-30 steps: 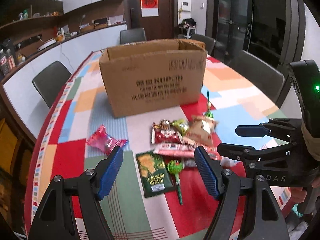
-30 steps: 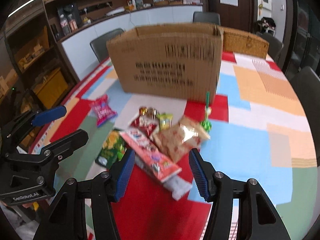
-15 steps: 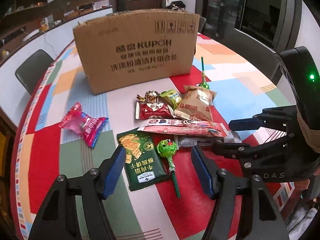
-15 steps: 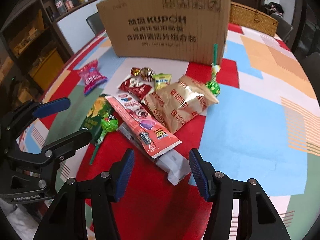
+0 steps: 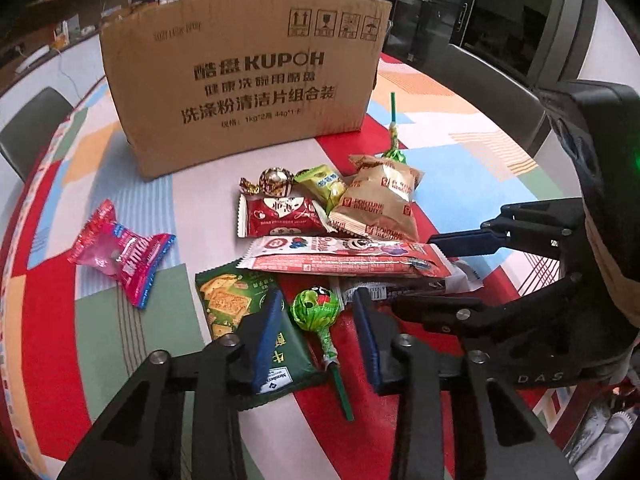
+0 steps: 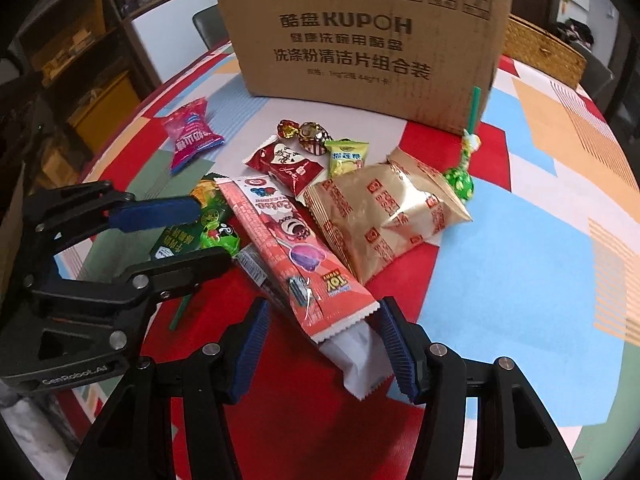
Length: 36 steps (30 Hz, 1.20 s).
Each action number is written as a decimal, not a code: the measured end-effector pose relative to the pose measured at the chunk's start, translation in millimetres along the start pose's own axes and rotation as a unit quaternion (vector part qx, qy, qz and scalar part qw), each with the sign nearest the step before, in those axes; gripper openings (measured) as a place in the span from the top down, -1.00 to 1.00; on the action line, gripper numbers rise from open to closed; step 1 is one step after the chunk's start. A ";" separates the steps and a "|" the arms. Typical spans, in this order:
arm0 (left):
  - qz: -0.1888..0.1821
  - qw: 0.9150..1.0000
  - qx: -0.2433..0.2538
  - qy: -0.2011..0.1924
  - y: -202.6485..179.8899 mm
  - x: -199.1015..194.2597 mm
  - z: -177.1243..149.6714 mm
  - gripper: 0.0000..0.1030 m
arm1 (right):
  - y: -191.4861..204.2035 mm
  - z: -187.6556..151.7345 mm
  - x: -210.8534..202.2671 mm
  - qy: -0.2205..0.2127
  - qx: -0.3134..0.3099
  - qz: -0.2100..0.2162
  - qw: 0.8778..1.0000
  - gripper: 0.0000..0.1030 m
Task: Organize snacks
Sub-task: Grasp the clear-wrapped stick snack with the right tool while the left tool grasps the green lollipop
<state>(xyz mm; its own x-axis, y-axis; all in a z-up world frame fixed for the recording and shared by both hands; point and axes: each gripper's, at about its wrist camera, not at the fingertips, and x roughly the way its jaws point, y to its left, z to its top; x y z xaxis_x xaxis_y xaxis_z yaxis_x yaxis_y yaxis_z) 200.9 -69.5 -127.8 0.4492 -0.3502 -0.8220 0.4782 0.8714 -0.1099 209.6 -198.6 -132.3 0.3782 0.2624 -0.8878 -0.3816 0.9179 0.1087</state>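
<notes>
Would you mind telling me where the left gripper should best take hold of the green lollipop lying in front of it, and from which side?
Grip the green lollipop on its round wrapped head, coming straight down from above. The head is the bulkiest part and already sits between the open fingers of the left gripper; the thin stick lies flat on the tablecloth, so it probably offers little to pinch.

A patchwork tablecloth [image 5: 120,184] of red, blue, green and orange covers the bench. Dark chairs [image 5: 30,120] stand around it. Wooden shelves [image 6: 76,40] line one wall beside a white counter [image 6: 168,36]; dark glass doors [image 5: 500,12] fill the other side.
</notes>
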 end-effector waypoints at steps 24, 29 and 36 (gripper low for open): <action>-0.029 1.000 -0.009 0.010 2.2 7.9 -3.6 0.49 | 14.7 -0.9 3.7 -0.004 -0.018 0.009 1.000 0.13; -0.027 0.999 -0.021 0.016 3.1 7.8 -3.8 0.48 | 20.5 1.5 6.1 -0.008 -0.025 -0.004 1.000 0.30; -0.024 0.999 -0.023 0.004 -9.4 -11.5 -15.6 0.48 | 21.7 -7.9 1.0 -0.002 -0.005 0.019 1.000 0.60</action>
<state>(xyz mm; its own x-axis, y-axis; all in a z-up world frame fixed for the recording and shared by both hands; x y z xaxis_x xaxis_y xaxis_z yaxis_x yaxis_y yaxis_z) 179.4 -68.3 -126.1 0.4210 -0.3897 -0.8191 0.4632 0.8687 -0.1753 195.0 -180.7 -134.4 0.3660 0.2978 -0.8817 -0.4039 0.9044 0.1379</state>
